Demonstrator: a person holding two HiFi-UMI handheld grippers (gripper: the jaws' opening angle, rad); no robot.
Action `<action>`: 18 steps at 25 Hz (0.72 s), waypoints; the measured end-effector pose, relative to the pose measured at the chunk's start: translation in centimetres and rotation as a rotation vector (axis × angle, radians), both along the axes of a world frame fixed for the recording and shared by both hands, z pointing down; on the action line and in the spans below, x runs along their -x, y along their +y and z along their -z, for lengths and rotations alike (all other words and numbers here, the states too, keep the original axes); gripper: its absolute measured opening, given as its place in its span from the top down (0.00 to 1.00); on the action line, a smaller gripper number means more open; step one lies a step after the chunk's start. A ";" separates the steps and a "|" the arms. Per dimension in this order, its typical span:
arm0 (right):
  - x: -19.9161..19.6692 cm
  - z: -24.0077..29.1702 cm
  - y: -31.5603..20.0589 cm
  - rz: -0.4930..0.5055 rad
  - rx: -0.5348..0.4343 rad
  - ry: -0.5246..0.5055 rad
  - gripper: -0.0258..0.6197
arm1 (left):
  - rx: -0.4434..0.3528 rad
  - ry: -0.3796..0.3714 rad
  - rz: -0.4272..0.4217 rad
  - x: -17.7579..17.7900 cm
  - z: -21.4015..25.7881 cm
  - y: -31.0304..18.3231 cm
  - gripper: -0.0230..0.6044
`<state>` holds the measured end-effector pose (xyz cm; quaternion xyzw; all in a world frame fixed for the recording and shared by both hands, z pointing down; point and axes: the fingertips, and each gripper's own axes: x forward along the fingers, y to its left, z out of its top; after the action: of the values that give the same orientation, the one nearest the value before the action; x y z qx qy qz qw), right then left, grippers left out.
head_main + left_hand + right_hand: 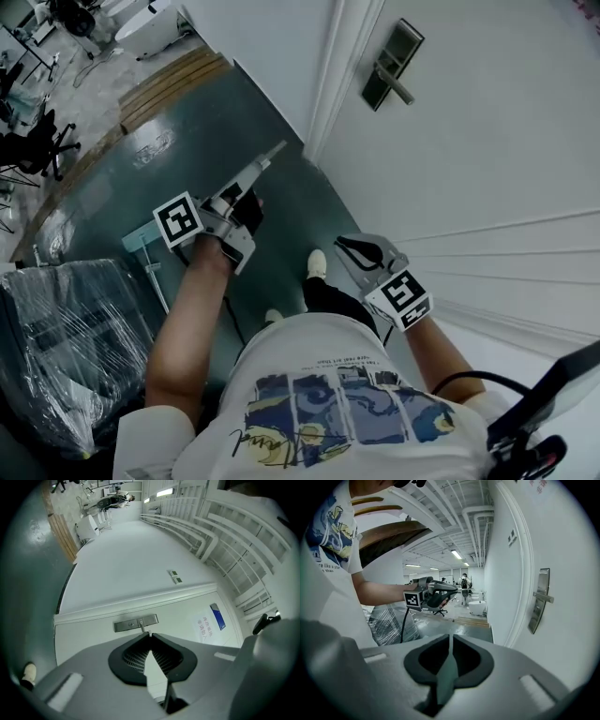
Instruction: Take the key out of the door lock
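Note:
The white door (487, 150) carries a metal lock plate (392, 66) with a lever handle (397, 86); I see no key sticking out of it. My left gripper (278, 148) is held away from the door, level with the frame, its tips pointing toward the lock. In the left gripper view its jaws (149, 633) stand together with a small pale sliver, apparently the key (150, 632), pinched at the tips; the lock plate (136, 623) lies just beyond. My right gripper (349, 246) hangs low by the door, shut and empty (450, 636). The lock plate (539, 599) shows at its right.
A white door frame (328, 84) runs beside the lock. Plastic-wrapped goods (66, 347) stand at the left on the teal floor (141, 187). Wooden strips (169, 84) and office chairs (37, 141) lie farther off. A blue-and-white notice (211, 620) is stuck on the door.

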<state>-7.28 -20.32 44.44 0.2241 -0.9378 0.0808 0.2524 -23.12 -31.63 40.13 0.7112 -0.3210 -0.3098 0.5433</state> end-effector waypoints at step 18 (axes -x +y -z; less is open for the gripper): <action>1.3 1.4 7.2 -0.092 -0.074 -0.017 0.93 | -0.341 -0.775 0.022 2.5 3.9 15.7 0.92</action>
<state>-8.59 -13.09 43.05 0.2756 -0.9310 0.0595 0.2318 -25.65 -15.92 36.23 0.8513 -0.4534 -0.0741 0.2534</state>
